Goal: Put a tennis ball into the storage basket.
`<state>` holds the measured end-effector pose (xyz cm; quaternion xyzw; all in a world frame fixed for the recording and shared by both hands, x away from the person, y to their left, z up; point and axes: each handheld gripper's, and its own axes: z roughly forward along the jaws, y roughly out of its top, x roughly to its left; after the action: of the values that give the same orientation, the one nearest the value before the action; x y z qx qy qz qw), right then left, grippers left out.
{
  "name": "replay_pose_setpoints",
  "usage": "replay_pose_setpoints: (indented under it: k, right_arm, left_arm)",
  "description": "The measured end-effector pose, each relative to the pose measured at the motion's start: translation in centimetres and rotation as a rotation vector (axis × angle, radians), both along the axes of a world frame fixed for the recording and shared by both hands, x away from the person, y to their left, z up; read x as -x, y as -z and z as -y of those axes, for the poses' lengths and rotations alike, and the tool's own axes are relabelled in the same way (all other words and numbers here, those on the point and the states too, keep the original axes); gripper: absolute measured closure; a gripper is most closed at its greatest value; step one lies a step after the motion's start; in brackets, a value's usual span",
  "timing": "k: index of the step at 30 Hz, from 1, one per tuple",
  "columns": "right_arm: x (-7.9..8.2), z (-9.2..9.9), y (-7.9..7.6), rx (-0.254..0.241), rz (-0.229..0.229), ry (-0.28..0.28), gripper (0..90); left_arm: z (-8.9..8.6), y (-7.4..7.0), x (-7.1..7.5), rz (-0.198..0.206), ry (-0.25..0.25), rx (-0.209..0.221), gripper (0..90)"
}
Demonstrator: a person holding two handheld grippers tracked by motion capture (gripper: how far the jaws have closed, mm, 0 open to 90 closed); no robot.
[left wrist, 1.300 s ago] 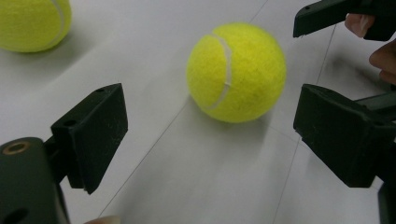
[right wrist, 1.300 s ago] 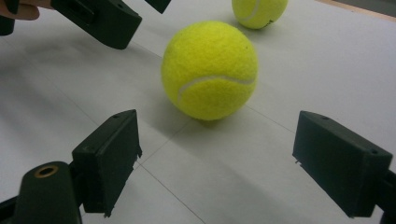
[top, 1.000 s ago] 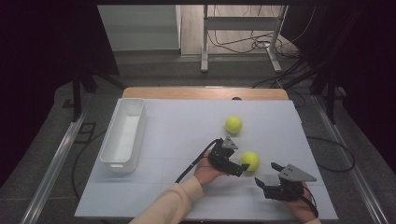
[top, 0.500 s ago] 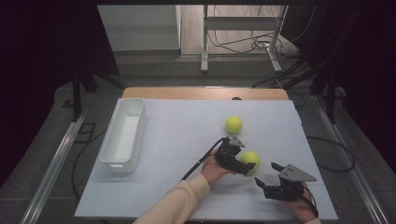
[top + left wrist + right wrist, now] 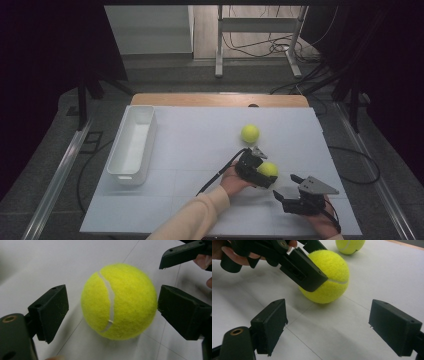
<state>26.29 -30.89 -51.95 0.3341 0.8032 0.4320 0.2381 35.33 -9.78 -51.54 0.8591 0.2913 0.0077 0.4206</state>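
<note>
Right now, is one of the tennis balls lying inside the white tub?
No: the white tub holds no ball, and both tennis balls, far and near, sit on the table.

Black blocky tongs (image 5: 265,176), trailing cable, cream sleeve (image 5: 192,220).

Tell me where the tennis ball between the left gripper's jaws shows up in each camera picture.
High view: the near tennis ball lies right of centre, at the left gripper.
Left gripper view: the ball sits mid-picture between the open jaws, the right one touching or almost touching it.
Right gripper view: upper middle, partly behind the left gripper's jaw.
Shared landmark: the seams of the white table running under the ball.
</note>
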Motion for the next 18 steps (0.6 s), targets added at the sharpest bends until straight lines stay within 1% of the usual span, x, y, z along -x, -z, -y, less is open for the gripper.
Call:
replay_pose_setpoints:
  k: [3,5,7,9,18]
  right_arm:
    - [0.02,-0.03,0.0,0.001,0.0,0.0,15.4]
    - [0.06,-0.08,-0.01,0.004,0.001,-0.001,15.4]
    - [0.09,-0.13,-0.01,0.003,-0.002,-0.003,15.4]
    - [0.08,-0.11,0.01,0.003,0.0,-0.003,15.4]
    - [0.1,-0.05,-0.02,0.005,0.001,0.001,15.4]
  left_arm:
    - [0.15,0.16,-0.02,-0.002,0.006,-0.004,11.6]
    - [0.24,0.27,-0.03,-0.003,0.015,-0.006,13.4]
    - [0.3,0.4,-0.03,-0.01,0.023,-0.005,16.9]
    - [0.27,0.51,-0.08,-0.019,0.04,0.003,24.2]
    - [0.16,0.4,-0.12,-0.024,0.041,-0.001,26.2]
